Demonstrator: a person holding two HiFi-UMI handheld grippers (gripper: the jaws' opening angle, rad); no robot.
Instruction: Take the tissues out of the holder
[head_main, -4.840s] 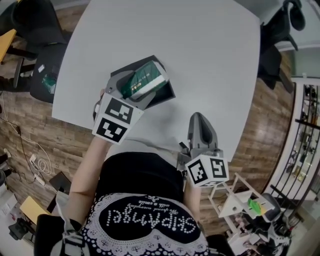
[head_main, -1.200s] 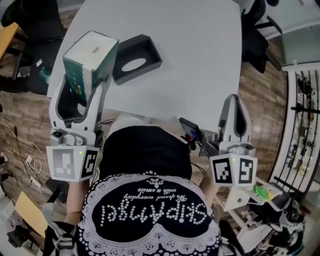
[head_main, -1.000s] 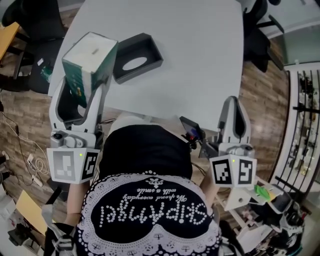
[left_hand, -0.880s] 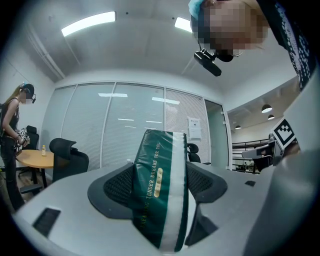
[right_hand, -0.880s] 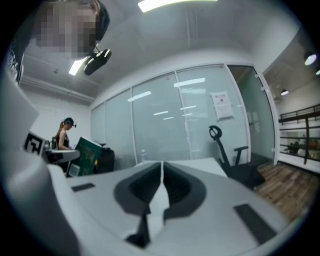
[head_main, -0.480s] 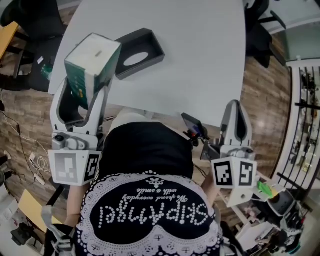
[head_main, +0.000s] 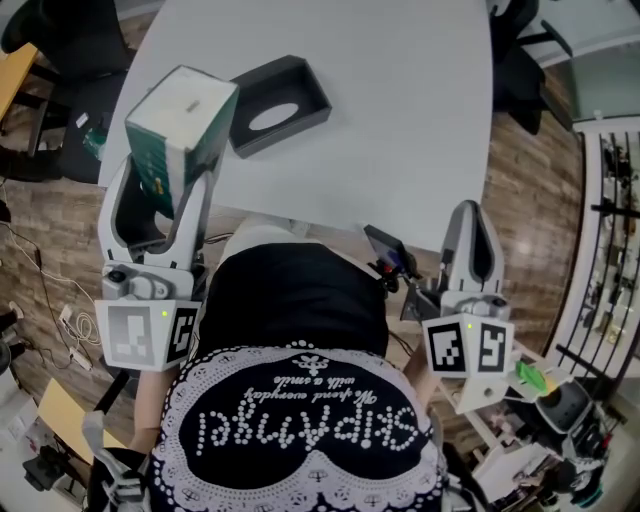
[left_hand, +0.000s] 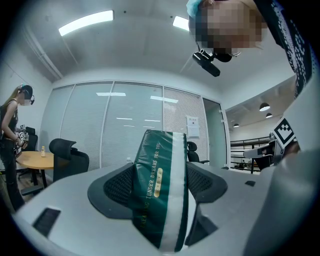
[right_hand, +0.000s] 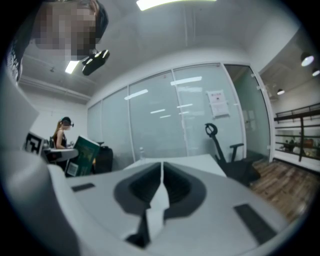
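- Tissue pack (head_main: 180, 115) is out of the black holder (head_main: 310, 95) and held in the air over the white table's (head_main: 400, 150) near-left corner. The holder sits empty on the table.
- Left gripper (head_main: 165, 185) clamps the pack, jaws spread to its width, pads pressed on the green wrap.
- Right gripper (head_main: 472, 225) has its jaws together. A pale sliver shows at the seam; we can't tell what it is.
- We judge the extraction done. For set-down, we keep the squeeze steady, lower the pack flat onto bare table beside the holder, and release only once it rests.
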